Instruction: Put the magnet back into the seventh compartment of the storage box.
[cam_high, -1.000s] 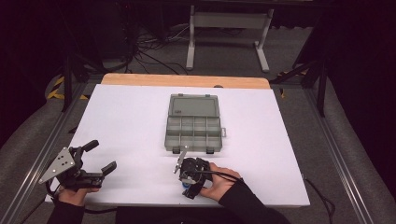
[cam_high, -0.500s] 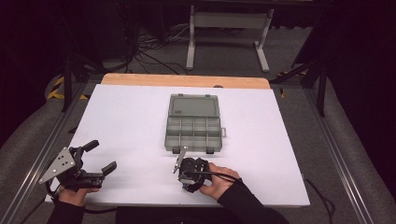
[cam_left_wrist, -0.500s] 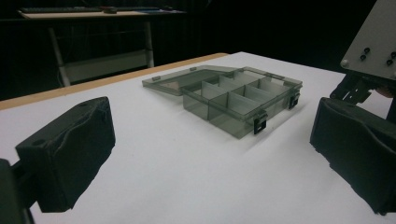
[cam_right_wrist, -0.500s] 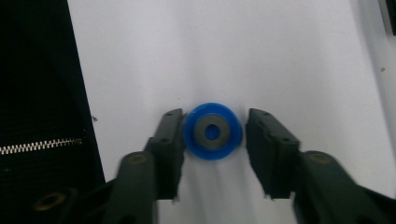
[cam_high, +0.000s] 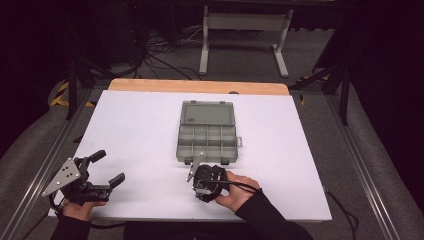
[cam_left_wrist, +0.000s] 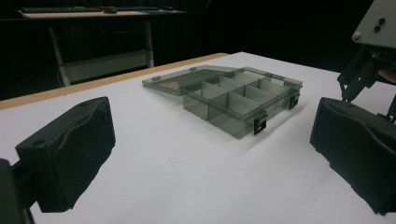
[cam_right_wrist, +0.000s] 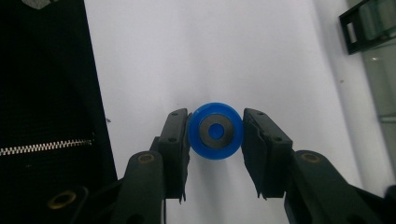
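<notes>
A small blue disc (cam_right_wrist: 215, 131) with a dark ring in its centre sits between the two black jaws of my right gripper (cam_right_wrist: 215, 140), and both pads touch its sides. In the high view that right gripper (cam_high: 206, 184) points down at the white table just in front of a clear grey compartment box (cam_high: 207, 131). The box lies open with its lid folded back, and its compartments (cam_left_wrist: 233, 100) look empty. My left gripper (cam_high: 110, 166) rests at the front left of the table, jaws wide apart around nothing (cam_left_wrist: 210, 149).
The white table top (cam_high: 135, 130) has a wooden strip along its far edge (cam_high: 200, 86). A corner of the box with its latch (cam_right_wrist: 373, 28) lies close to the right of my right gripper. A dark zipped sleeve (cam_right_wrist: 46, 140) shows on the left.
My right gripper has shifted very slightly in front of the box. The left gripper and the box have not moved.
</notes>
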